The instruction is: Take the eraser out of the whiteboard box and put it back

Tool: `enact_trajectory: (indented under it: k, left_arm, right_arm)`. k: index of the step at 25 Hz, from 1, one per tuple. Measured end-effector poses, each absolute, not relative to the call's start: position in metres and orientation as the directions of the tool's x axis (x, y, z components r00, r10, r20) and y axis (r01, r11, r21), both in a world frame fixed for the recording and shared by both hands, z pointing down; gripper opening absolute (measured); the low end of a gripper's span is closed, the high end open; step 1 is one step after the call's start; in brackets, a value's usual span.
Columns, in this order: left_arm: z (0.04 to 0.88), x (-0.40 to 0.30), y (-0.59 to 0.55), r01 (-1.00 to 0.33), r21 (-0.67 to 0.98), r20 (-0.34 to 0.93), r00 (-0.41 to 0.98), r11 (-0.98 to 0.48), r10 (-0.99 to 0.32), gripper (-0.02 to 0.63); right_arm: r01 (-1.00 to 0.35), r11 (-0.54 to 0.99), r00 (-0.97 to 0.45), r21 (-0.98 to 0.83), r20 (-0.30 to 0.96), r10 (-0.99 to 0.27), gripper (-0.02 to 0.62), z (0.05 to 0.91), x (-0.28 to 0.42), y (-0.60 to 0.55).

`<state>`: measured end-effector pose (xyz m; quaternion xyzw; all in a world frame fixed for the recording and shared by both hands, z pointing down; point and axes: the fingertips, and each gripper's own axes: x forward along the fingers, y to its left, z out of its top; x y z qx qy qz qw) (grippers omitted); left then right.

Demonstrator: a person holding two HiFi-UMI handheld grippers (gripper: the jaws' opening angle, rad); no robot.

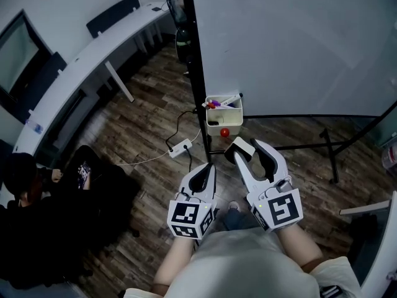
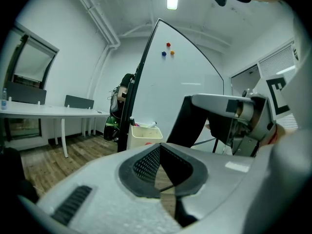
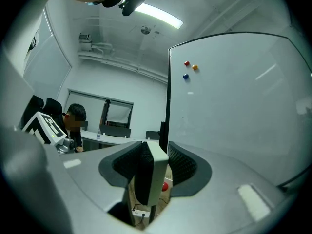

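1. Nearest to us and well short of the box (image 1: pixel 223 118), the left gripper (image 1: pixel 207 167) has its jaws together with nothing between them. We judge it to have no part in the job right now.
2. Just beside it and a little closer to the box, the right gripper (image 1: pixel 253 149) is clamped on the eraser (image 3: pixel 150 175). The eraser is held edge-on, with its dark felt against one pad and its white back facing the other. It hangs in the air on our side of the box, above the floor (image 1: pixel 142 135), and touches neither the box nor the whiteboard (image 1: pixel 291 42).
3. From this we judge the first half done: the eraser is out of the box. Putting it back is not yet done. That means carrying it across to the box, lining it up over the open top and letting go.
4. The box hangs at the whiteboard's lower corner. Markers (image 1: pixel 222 103) already stand in it, so the free room looks tight. A small red round thing (image 1: pixel 224 131) shows just under it.
5. On the floor to the left of the box lies a power strip (image 1: pixel 181 146) with its cable.
6. Farther left of the box runs a long white desk (image 1: pixel 93 61), and a seated person (image 1: pixel 25 179) is nearby.
7. High above the box, three small magnets (image 3: pixel 186 63) sit on the whiteboard.
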<state>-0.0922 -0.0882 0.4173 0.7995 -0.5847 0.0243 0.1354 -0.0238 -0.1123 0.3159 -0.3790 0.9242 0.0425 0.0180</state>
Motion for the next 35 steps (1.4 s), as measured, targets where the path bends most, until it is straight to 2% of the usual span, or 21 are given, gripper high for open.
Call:
enact_trajectory:
  k: [18,35]
  left_arm:
    - [0.413,-0.086,-0.040,-0.936,0.193,0.176,0.327,-0.294,-0.928,0.000]
    - [0.413,-0.087,-0.053,-0.934,0.181,0.184,0.340,-0.308,-0.922,0.000]
  right_arm:
    - [-0.711,0.700,-0.703,0.063,-0.074,-0.708,0.178,0.314,-0.014,-0.057]
    - [-0.716,0.695,-0.698,0.062,-0.086,-0.711,0.176,0.312,-0.015,-0.073]
